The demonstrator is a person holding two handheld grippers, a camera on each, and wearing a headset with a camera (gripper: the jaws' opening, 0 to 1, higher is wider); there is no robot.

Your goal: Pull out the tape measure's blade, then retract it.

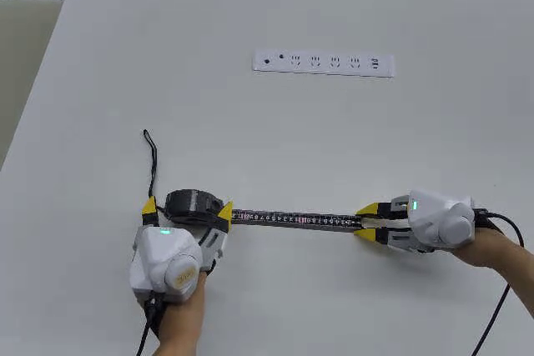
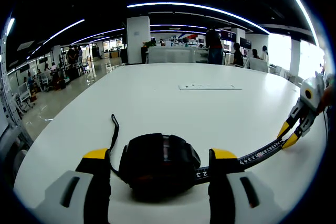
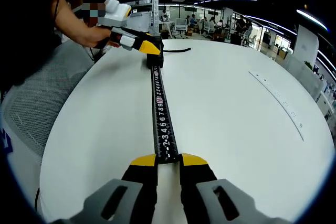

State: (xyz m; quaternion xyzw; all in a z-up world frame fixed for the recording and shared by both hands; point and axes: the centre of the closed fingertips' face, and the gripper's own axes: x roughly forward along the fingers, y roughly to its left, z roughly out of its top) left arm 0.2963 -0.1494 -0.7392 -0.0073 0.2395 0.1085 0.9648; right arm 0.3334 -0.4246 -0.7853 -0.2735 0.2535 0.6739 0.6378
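A black tape measure case (image 1: 193, 204) lies on the white table, its black wrist cord (image 1: 151, 154) trailing away from me. My left gripper (image 1: 187, 211) is shut on the case (image 2: 159, 162), one yellow-tipped finger on each side. The dark blade (image 1: 296, 220) with white numbers is drawn out to the right, flat along the table. My right gripper (image 1: 365, 223) is shut on the blade's end (image 3: 167, 156). In the right gripper view the blade (image 3: 159, 109) runs straight away to the case and the left gripper (image 3: 137, 41). The right gripper (image 2: 287, 132) appears at the right edge of the left gripper view.
A white power strip (image 1: 324, 63) lies on the table (image 1: 275, 139) beyond the blade, also seen as the power strip (image 2: 210, 86). The table's left edge (image 1: 33, 97) drops to the floor. A black cable (image 1: 506, 289) hangs from the right gripper.
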